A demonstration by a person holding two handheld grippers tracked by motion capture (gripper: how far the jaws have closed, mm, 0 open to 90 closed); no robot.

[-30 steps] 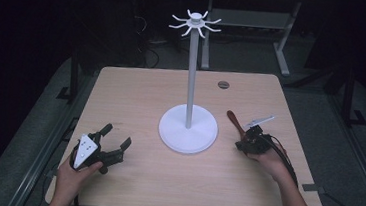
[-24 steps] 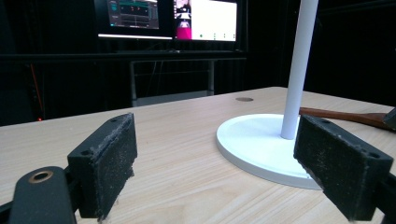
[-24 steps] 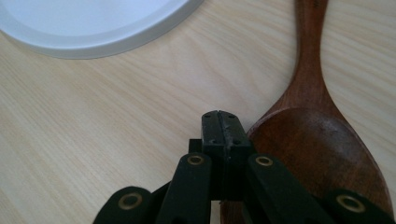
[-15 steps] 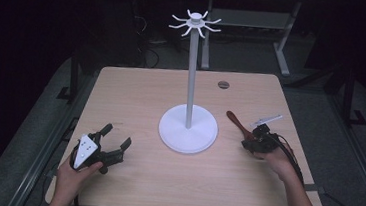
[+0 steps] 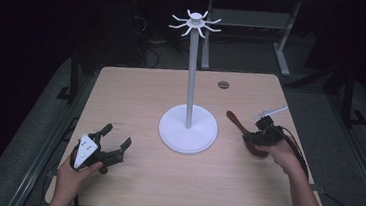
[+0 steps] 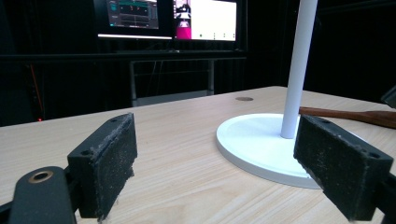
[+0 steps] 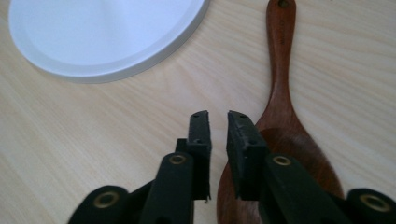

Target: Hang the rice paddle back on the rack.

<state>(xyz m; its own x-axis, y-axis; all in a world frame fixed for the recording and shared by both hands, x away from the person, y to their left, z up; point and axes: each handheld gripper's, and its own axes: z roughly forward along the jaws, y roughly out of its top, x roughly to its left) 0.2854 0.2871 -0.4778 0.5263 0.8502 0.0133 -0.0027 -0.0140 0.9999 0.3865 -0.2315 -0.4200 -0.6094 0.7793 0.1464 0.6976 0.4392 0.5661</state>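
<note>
Right gripper [image 7: 217, 122] jaws just opening a crack, nothing between, lifted off wooden spoon [image 7: 280, 116]

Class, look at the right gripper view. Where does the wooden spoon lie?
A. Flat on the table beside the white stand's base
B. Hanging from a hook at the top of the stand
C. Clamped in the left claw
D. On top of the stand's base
A: the wooden spoon lies flat on the table, apart from the white base.
</note>
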